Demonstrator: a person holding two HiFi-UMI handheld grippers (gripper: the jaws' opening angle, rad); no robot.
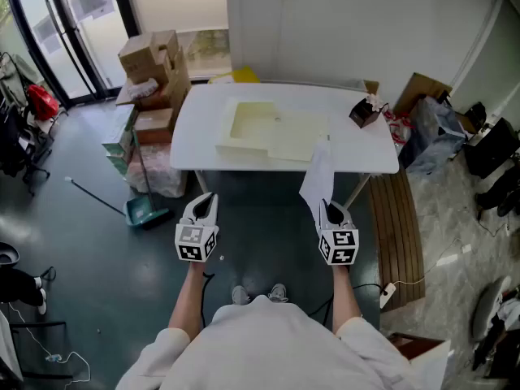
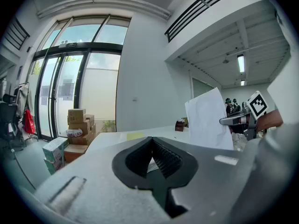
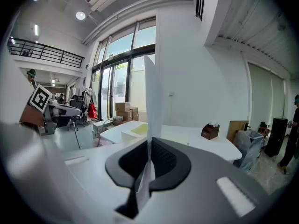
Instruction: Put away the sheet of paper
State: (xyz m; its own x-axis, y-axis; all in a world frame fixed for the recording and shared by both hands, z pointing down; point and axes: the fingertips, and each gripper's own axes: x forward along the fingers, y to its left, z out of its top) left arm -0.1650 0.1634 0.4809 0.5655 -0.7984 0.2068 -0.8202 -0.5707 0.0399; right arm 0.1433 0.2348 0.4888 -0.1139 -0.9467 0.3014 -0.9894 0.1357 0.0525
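Observation:
A white sheet of paper (image 1: 318, 177) stands upright on edge, and my right gripper (image 1: 327, 206) is shut on its lower edge, in front of the near edge of the white table (image 1: 203, 149). In the right gripper view the sheet (image 3: 152, 101) rises thin and vertical out of the shut jaws of the right gripper (image 3: 149, 161). My left gripper (image 1: 206, 199) is held level with it to the left, away from the paper, shut with nothing between its jaws. The left gripper view shows the left gripper (image 2: 152, 155) and, to its right, the sheet (image 2: 208, 120). A pale cream open box (image 1: 260, 124) lies on the table.
A brown tissue box (image 1: 365, 112) sits at the table's right end. Stacked cardboard boxes (image 1: 154, 67) stand left of the table, with a broom and green dustpan (image 1: 146, 213) on the floor. A wooden bench (image 1: 398, 234) and bags (image 1: 435, 132) lie to the right.

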